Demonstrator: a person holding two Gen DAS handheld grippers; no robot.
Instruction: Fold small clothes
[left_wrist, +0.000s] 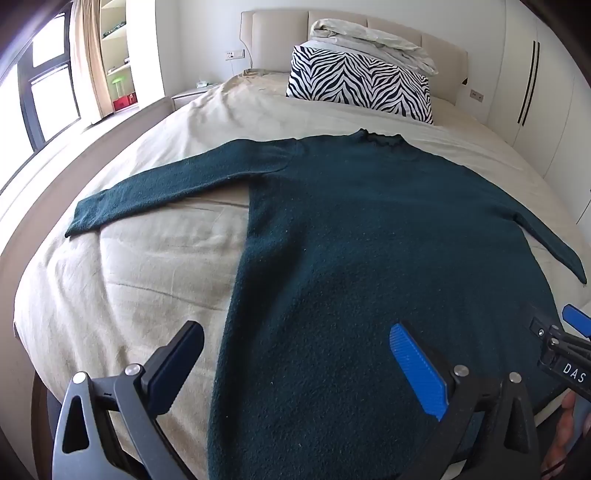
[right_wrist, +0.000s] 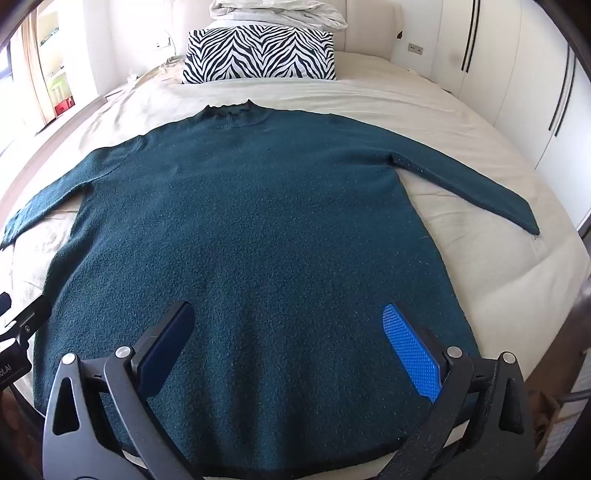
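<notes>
A dark teal long-sleeved sweater (left_wrist: 369, 236) lies flat on the bed, collar toward the headboard, both sleeves spread out; it also shows in the right wrist view (right_wrist: 258, 229). My left gripper (left_wrist: 295, 354) is open and empty above the hem's left part, over the sweater's left edge. My right gripper (right_wrist: 291, 339) is open and empty above the middle of the hem. The right gripper also shows at the right edge of the left wrist view (left_wrist: 565, 343).
The bed (left_wrist: 129, 280) has a beige sheet. A zebra-print pillow (left_wrist: 362, 83) with a folded pale duvet (left_wrist: 373, 40) on it lies at the headboard. White wardrobes (right_wrist: 517, 74) stand to the right, a window (left_wrist: 40, 92) and shelves to the left.
</notes>
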